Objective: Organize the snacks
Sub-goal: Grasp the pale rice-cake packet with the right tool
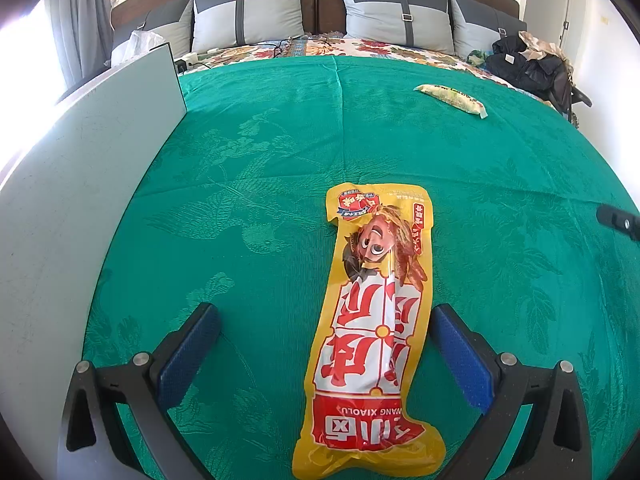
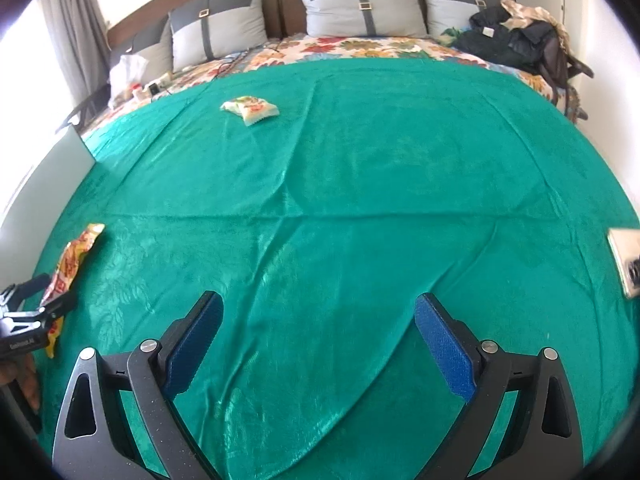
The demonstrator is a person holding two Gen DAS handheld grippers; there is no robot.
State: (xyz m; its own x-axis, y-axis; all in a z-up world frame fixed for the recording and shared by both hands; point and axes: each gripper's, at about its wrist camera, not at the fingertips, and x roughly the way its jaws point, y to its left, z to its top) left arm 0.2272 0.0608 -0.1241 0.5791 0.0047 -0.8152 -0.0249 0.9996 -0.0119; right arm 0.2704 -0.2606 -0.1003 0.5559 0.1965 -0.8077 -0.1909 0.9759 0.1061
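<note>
A long yellow and red snack packet (image 1: 374, 328) lies flat on the green bedspread (image 1: 260, 152). My left gripper (image 1: 325, 314) is open with the packet between its blue fingers, nearer the right finger. The right wrist view shows the same packet (image 2: 70, 264) at far left, with the left gripper (image 2: 38, 298) around it. A pale yellow-green snack bag (image 1: 452, 98) lies farther off toward the pillows, seen too as the bag (image 2: 251, 109) in the right wrist view. My right gripper (image 2: 319, 306) hovers open over bare bedspread, holding nothing.
A flat grey-white board (image 1: 92, 152) stands along the bed's left side. Grey pillows (image 1: 248, 12) line the headboard. Dark clothes and a bag (image 1: 528, 62) are piled at the far right. A pale object (image 2: 626, 264) sits at the right edge. Cables and a power strip (image 2: 160, 80) lie near the pillows.
</note>
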